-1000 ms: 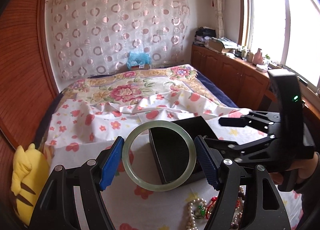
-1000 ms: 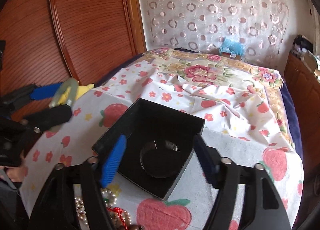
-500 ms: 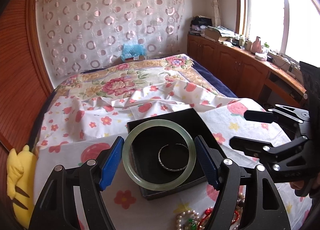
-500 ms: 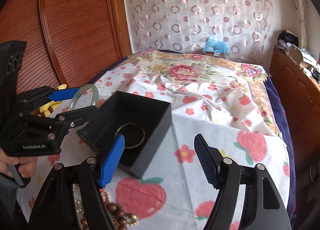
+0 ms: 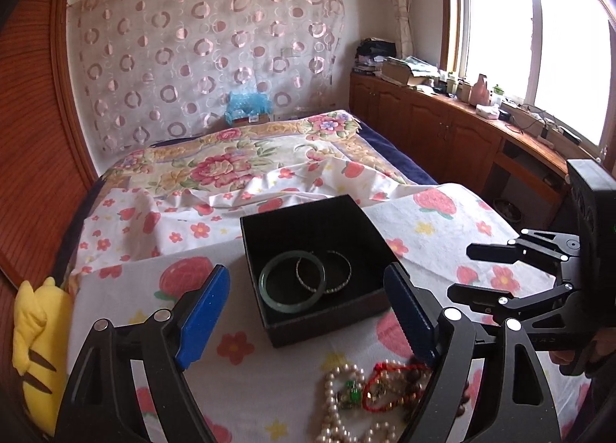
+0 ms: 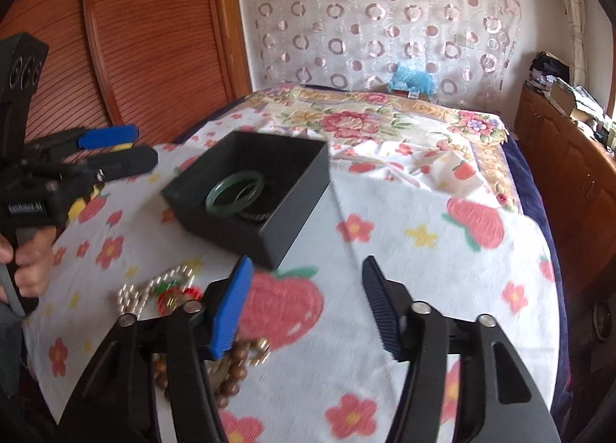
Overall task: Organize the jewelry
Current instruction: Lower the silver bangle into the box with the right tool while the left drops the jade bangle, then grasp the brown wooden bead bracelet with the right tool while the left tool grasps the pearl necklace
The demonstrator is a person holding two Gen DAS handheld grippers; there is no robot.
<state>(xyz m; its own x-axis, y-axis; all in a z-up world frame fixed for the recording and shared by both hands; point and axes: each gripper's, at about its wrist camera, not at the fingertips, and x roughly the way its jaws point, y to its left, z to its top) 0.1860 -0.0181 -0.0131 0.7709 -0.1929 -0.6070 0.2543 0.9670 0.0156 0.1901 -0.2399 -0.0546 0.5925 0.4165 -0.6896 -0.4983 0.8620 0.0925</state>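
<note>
A black open box (image 5: 292,221) stands on the flowered bedspread; it also shows in the right wrist view (image 6: 292,169). Inside lie a pale green jade bangle (image 5: 269,298), also visible in the right wrist view (image 6: 215,198), and two thin silver bangles (image 5: 338,277). My left gripper (image 5: 308,318) is open and empty, just short of the box. My right gripper (image 6: 306,308) is open and empty, to the right of the box. A heap of jewelry (image 5: 369,393), with pearls, red cord and wooden beads, lies in front of the box.
A yellow plush toy (image 5: 34,343) lies at the bed's left edge beside a wooden wall panel (image 5: 34,135). Wooden cabinets (image 5: 442,135) with clutter run under the window at right. A blue bag (image 5: 246,106) sits at the bed's head.
The left gripper has opened and let go of the jade bangle, which now lies in the box. The left gripper has drawn back a little. The right gripper has shifted right.
</note>
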